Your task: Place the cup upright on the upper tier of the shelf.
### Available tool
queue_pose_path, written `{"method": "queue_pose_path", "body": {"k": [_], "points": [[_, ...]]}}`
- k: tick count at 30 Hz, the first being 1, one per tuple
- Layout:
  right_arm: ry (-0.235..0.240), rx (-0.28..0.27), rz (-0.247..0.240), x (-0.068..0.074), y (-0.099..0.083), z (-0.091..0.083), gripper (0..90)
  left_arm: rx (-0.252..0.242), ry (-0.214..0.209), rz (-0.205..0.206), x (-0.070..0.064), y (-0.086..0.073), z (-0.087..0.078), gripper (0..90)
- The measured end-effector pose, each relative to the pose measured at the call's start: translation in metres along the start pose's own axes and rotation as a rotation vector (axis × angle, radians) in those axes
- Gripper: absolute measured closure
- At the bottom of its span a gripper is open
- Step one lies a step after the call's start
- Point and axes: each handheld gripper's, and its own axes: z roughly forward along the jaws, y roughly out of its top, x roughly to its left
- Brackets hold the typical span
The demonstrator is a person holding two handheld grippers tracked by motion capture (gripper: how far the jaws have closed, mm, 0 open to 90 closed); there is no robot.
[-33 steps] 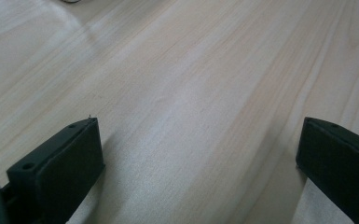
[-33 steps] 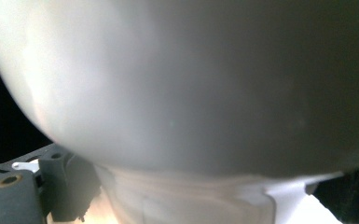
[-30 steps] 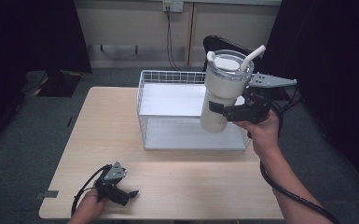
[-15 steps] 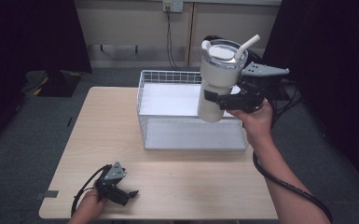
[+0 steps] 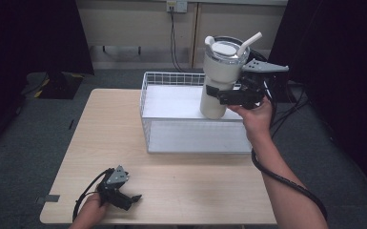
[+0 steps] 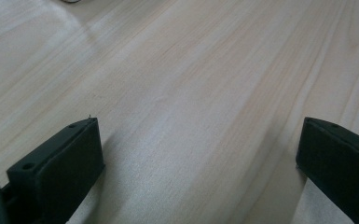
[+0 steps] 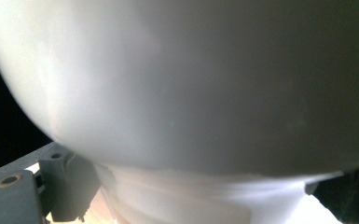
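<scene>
**Tumbler held above wire basket**

Tumbler [image 5: 220,78], white, with lid and straw [image 5: 249,43], lifted upright over the far right part of the wire basket [image 5: 171,79], not touching it. Clamped at the narrow lower body by the right gripper [image 5: 219,94], jaws tight on both sides; close and blurred in the right gripper view [image 7: 205,84]. Basket standing at the far side of the wooden table [image 5: 100,124]. Left gripper [image 5: 132,198] resting on the near left table edge, well apart, jaws wide with bare wood [image 6: 191,107] between.
</scene>
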Motion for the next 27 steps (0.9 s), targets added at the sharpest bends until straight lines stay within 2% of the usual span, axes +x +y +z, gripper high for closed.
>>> {"method": "queue_pose_path", "body": {"k": [11, 19, 27], "points": [[-0.033, 0.009, 0.002, -0.008, 0.003, 0.009, 9.3, 0.000, 0.000, 0.000, 0.000, 0.000, 0.000, 0.0], [-0.046, 0.014, -0.016, -0.007, 0.008, 0.015, 9.3, 0.000, 0.000, 0.000, 0.000, 0.000, 0.000, 0.0], [-0.056, 0.016, -0.010, -0.009, 0.007, 0.021, 9.3, 0.000, 0.000, -0.001, 0.000, 0.000, 0.000, 0.0]]}}
